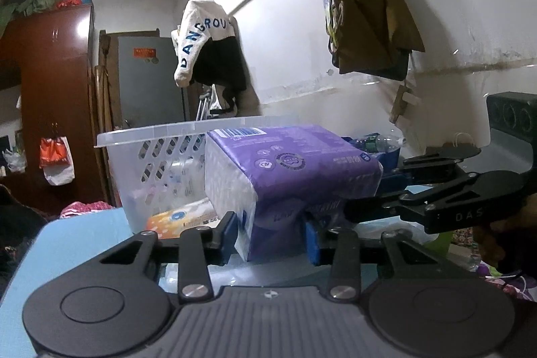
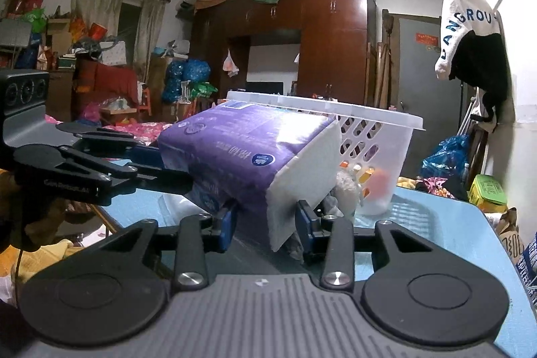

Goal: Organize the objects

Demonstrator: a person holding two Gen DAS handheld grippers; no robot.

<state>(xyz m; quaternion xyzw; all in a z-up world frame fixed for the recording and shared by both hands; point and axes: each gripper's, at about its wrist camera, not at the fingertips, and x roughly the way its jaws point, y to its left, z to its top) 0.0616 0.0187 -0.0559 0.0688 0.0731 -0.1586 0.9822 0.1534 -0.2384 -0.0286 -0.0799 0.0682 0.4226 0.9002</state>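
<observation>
Purple-white tissue pack (image 1: 288, 166); translucent white basket (image 1: 151, 156); blue table (image 2: 436, 223).

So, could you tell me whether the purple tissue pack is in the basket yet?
Not yet: the purple tissue pack is held in front of the white basket by both grippers.

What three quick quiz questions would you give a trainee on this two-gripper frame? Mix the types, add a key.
1. True or false: the purple tissue pack lies inside the white basket.
2. Which grips the pack? A) left gripper only B) right gripper only C) both
3. Fill in: behind the pack stands a white perforated ____.

Key: 1 false, it is held in front of the basket, seemingly clear of the blue table. 2 C. 3 basket.
</observation>
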